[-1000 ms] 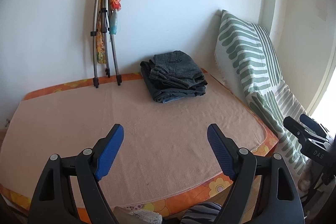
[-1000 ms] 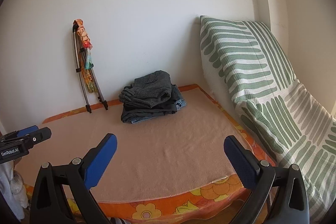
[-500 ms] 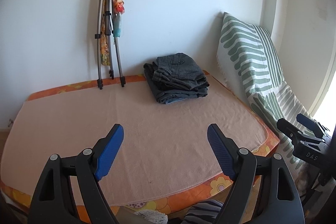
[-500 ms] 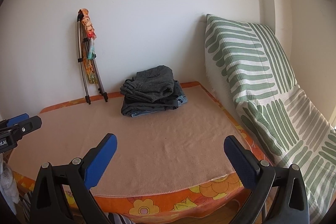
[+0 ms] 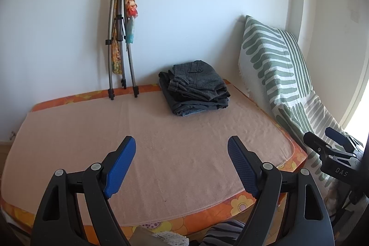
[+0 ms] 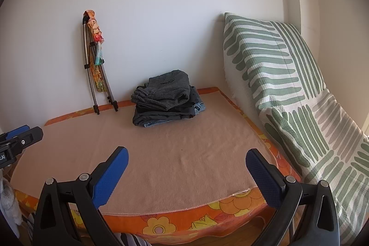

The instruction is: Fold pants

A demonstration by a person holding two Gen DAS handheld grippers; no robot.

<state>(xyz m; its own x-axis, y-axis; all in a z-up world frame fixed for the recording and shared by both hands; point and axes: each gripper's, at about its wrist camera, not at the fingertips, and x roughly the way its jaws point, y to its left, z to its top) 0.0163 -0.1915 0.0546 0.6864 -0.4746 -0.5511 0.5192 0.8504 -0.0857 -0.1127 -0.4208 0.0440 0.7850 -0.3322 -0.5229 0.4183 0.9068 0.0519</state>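
A stack of folded dark grey pants lies at the back of a mattress covered with a peach towel, near the wall. It also shows in the right wrist view on the towel. My left gripper is open and empty, over the front of the towel. My right gripper is open and empty, near the front edge. Each gripper shows at the edge of the other's view, the right and the left.
A folded tripod with colourful cloth leans on the wall left of the stack. A green-striped white cushion leans along the right side. The orange flowered mattress edge is in front, with striped fabric below it.
Both grippers have drawn back and risen slightly; the mattress and stack sit a bit lower and farther in view. Jaws stay open.
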